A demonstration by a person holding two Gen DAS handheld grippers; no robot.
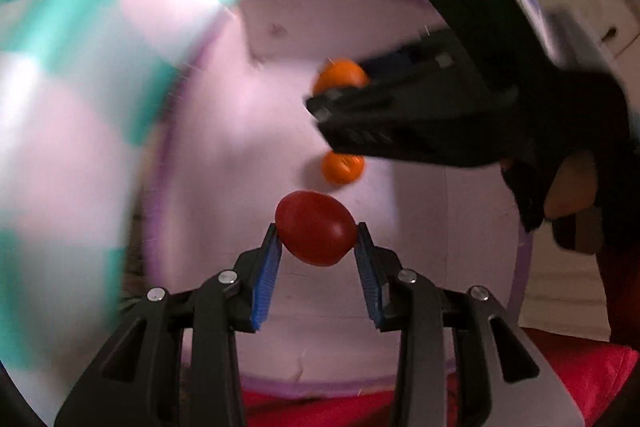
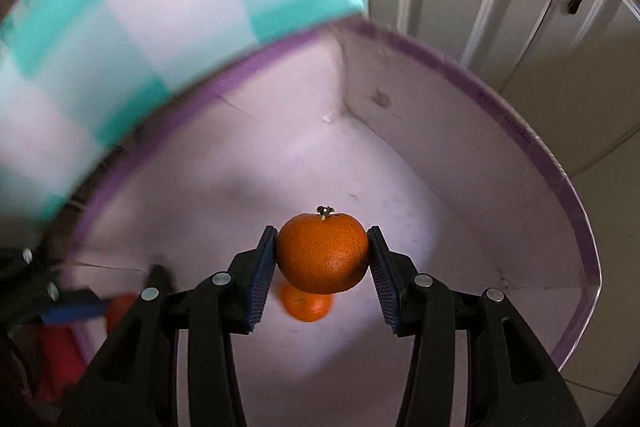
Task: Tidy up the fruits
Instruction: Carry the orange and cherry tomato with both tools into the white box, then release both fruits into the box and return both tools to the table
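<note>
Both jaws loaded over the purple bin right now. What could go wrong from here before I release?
1. The right gripper holds its mandarin right above the mandarin lying in the bin; dropped, it may strike that one and roll.
2. The left gripper pinches the red tomato only at its fingertips, so it could slip early.
3. Both grippers crowd the purple-rimmed bin; they might collide.

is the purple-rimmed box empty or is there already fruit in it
Not empty: one orange lies on the purple-rimmed box floor, under the held orange.
</note>
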